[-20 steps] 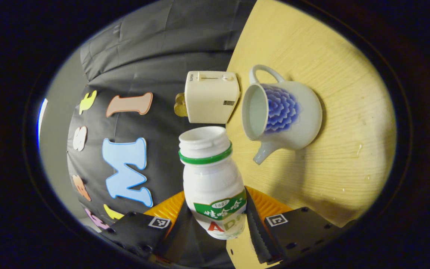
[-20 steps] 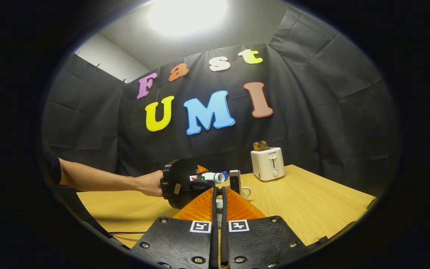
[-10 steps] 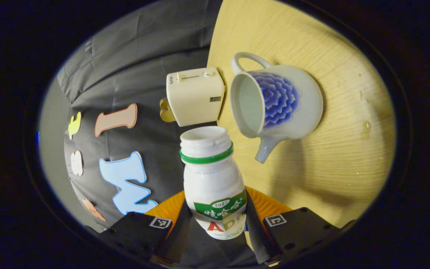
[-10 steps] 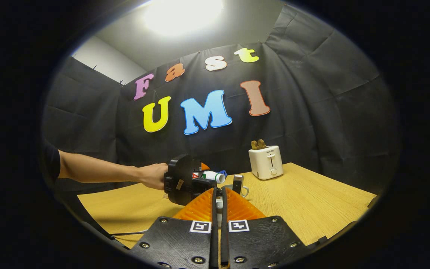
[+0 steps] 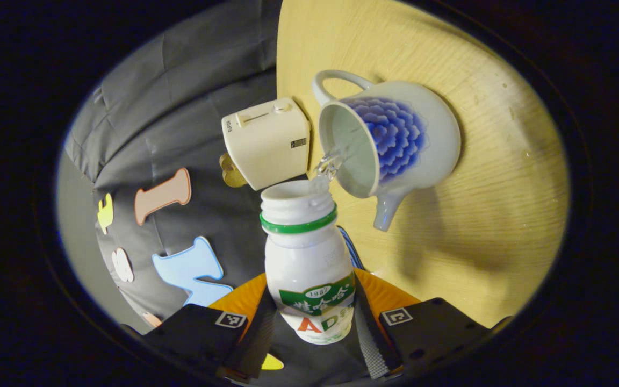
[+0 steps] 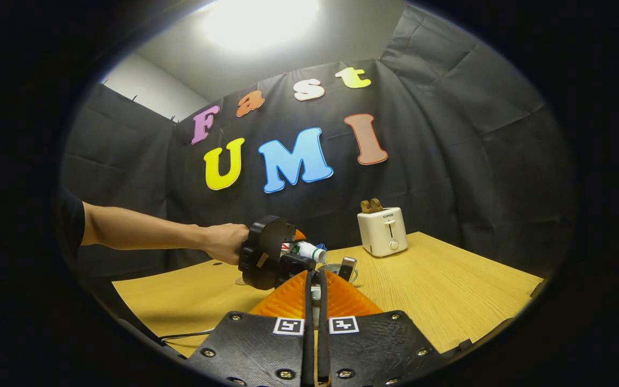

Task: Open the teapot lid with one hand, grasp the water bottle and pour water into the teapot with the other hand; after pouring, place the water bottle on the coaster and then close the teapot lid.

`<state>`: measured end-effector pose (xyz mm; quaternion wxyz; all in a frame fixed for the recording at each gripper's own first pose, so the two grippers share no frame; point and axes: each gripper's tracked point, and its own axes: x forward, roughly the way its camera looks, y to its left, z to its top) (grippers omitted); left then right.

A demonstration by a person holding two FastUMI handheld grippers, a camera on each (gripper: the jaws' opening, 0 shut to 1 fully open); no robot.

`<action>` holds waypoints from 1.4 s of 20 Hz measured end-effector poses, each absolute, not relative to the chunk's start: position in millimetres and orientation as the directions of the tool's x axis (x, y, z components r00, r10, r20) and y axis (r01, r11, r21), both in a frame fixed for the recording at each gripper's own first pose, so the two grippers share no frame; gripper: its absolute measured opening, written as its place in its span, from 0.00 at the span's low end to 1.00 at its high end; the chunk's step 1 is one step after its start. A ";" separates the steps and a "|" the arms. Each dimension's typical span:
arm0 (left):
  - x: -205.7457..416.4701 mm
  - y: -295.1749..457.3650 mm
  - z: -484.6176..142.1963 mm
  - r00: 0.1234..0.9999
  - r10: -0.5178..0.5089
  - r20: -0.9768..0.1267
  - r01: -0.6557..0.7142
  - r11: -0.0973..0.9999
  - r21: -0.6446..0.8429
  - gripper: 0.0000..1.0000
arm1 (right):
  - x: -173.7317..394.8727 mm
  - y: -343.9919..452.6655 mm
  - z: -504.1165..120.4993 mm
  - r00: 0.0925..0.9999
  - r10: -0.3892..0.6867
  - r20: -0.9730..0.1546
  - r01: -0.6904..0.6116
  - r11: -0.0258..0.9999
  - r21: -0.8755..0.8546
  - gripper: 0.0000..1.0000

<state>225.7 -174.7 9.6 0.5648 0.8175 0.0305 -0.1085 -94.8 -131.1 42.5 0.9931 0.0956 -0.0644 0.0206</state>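
Between the fingers of the left gripper [image 5: 312, 322] a small plastic yogurt-drink bottle [image 5: 307, 263] is clamped low on its body, both fingers pressing its sides. It is tipped mouth-first toward the lidless blue-flowered porcelain teapot [image 5: 390, 145] just ahead, and a thin stream of water [image 5: 328, 164] is seen crossing into the opening. A cream toaster [image 5: 266, 142] stands beyond on the wooden table [image 5: 492, 215]. The bottle is judged light, thin-walled and slippery when wet, so the waist grip is best kept firm but not crushing. The right gripper [image 6: 315, 301] is closed to a narrow slit on something pale, probably the lid, which cannot be confirmed.
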 end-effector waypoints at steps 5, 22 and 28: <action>224.4 -175.6 15.7 0.976 -0.071 -0.206 0.166 -0.370 0.914 0.76 | -94.7 -132.0 43.5 0.991 0.025 0.134 -0.050 0.981 0.188 0.03; 223.6 -173.9 24.2 0.978 -0.054 -0.202 0.160 -0.431 0.888 0.76 | -96.0 -132.1 44.2 0.990 0.023 0.136 -0.048 0.982 0.185 0.02; 224.4 -172.7 26.0 0.979 -0.044 -0.201 0.158 -0.468 0.870 0.76 | -96.4 -132.3 44.7 0.990 0.025 0.136 -0.050 0.982 0.185 0.02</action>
